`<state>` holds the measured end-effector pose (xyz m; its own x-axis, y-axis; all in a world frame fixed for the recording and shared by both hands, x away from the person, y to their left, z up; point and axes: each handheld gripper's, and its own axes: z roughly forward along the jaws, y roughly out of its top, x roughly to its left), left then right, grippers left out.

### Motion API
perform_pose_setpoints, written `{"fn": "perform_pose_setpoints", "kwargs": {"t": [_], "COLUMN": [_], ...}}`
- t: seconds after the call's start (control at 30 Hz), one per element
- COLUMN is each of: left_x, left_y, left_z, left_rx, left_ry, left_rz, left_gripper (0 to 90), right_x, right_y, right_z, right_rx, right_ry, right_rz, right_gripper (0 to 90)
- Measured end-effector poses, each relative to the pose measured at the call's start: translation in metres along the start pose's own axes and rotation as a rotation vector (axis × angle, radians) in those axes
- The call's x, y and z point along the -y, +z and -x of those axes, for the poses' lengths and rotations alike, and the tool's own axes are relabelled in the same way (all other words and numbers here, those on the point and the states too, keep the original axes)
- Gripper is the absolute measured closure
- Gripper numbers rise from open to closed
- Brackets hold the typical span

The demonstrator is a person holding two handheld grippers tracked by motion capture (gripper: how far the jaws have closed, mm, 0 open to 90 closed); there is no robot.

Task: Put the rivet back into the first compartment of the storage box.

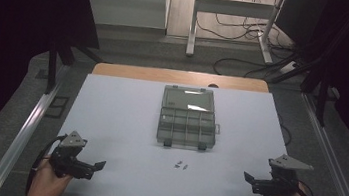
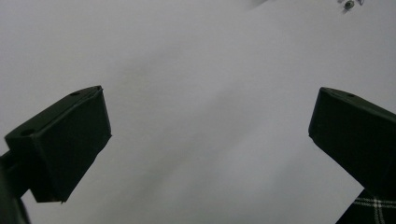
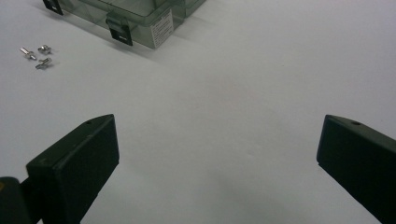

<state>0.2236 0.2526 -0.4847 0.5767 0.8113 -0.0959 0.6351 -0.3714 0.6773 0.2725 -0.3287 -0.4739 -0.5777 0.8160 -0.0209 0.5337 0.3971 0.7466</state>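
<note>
On the white desk [image 1: 124, 122] a clear plastic organiser box [image 1: 187, 117] sits at the middle, its lid folded back flat toward the far edge and its divided compartments open to the top. Two dark latches hang on its near wall. The right gripper view shows that near corner of the box [image 3: 140, 18] with one latch and a small white label on the side wall.

Just in front of the box, on bare desk, lie a few small metal screws [image 1: 180, 165], close together but apart from the box. In the right gripper view three of them [image 3: 37, 56] lie to the left of the latch; the left gripper view catches them [image 2: 348, 4] at its top right edge, too small to tell more.

The left tool [image 1: 84, 166] is held in a hand [image 1: 46, 183] at the near left corner of the desk, pointing inward toward the middle. Its jaws stand wide apart with nothing between them but white desk. The right tool [image 1: 260, 184] is held at the near right corner, pointing inward too, released in the same way, jaws far apart and empty. Both tools are well apart from the screws and the box, which lie between them
</note>
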Motion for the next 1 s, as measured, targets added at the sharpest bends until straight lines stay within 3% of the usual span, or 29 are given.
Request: {"fn": "perform_pose_setpoints", "kwargs": {"t": [0.37, 1.0], "left_x": [-0.012, -0.056], "left_y": [0.012, 0.037], "left_z": [0.004, 0.029], "left_rx": [0.037, 0.099], "left_ry": [0.026, 0.118], "left_rz": [-0.016, -0.08], "left_gripper": [0.0, 0.0], "right_x": [0.001, 0.003], "right_y": [0.001, 0.003], "right_z": [-0.001, -0.003], "right_rx": [0.003, -0.014], "right_ry": [-0.01, -0.019], "right_rz": [-0.003, -0.024], "right_gripper": [0.0, 0.0]}}
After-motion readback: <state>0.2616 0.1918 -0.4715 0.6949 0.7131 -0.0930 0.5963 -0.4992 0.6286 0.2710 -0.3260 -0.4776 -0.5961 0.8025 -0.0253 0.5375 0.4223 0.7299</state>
